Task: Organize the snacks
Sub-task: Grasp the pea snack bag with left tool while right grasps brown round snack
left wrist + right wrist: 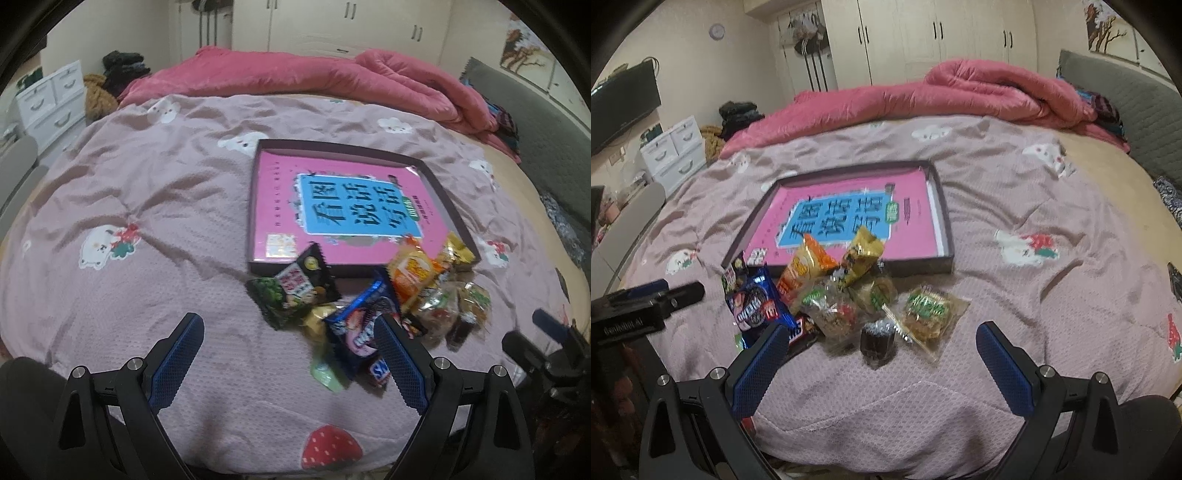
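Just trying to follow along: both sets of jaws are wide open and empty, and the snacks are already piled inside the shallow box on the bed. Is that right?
Not quite. The snacks lie heaped on the bedspread in front of the shallow box, not inside it; the right wrist view shows this. The box holds only a pink book. Both sets of jaws are indeed wide open and empty.

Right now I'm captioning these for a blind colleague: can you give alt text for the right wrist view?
A heap of snack packets lies on a pink bedspread, just in front of a shallow box with a pink book cover inside. The open right gripper frames the heap from below, holding nothing; the left gripper pokes in from the left edge.
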A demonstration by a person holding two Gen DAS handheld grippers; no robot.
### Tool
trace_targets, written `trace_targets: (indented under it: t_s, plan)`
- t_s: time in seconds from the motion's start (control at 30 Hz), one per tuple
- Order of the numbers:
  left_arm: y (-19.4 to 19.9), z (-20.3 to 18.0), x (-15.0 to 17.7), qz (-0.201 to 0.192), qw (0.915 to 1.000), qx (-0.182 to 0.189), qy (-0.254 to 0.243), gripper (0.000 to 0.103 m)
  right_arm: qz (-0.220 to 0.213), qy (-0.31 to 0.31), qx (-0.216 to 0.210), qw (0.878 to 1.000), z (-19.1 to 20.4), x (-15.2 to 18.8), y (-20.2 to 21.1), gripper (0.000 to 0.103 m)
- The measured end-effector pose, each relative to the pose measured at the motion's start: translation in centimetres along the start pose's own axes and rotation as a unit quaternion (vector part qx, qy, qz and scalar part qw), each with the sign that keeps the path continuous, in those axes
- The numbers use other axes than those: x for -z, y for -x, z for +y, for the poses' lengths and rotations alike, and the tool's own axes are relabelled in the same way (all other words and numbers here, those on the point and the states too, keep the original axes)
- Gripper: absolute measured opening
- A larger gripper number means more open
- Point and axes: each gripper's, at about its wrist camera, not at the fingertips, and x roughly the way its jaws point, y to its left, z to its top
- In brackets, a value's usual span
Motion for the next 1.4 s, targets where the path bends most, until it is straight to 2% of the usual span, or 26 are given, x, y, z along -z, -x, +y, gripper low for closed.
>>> trace_targets:
  t_s: [0.13,0.27,0.37,0.47,0.87,1.0,1.13,1.4]
  plan:
    - [-0.9,1.4,-0.3,0.008,0.9998,-0.011,0.014,0.094,0.041,-0.017,-0.016,0.999,-0.4,0.2,-2.1,0.101]
    - [-1.7,2.4,-0.4,0.015,0.9996,-0.018,0.019,0.094,0.068,-0.034,-0.031,0.997,-0.8,0.5,-3.6,0.089]
    - [-2.3,2.8,-0.6,0.014,0.9997,-0.017,0.014,0.094,0.076,-0.035,-0.039,0.996,-0.8,0.7,-4.2,0.087]
    - [-3.1,3.0,-0.8,0.017,0.9998,-0.013,0.005,0.094,0.086,-0.037,-0.04,0.995,-0.8,0.7,-4.9,0.078]
    - [-5.0,2.7,-1.2,0.027,0.9996,-0.006,-0.01,0.094,0.101,-0.045,-0.053,0.992,-0.8,0.5,-6.3,0.046]
    - [-5.3,2.8,-1.2,0.028,0.9996,-0.007,-0.009,0.094,0.103,-0.046,-0.063,0.992,-0.7,0.3,-6.7,0.044]
    - [-5.6,2.7,-1.4,0.027,0.9995,-0.005,-0.012,0.094,0.104,-0.063,-0.079,0.989,-1.2,0.2,-7.3,0.036]
    - [-6.4,2.5,-1.8,0.032,0.9991,0.023,-0.016,0.094,0.11,-0.082,-0.091,0.986,-2.0,0.0,-8.4,0.03]
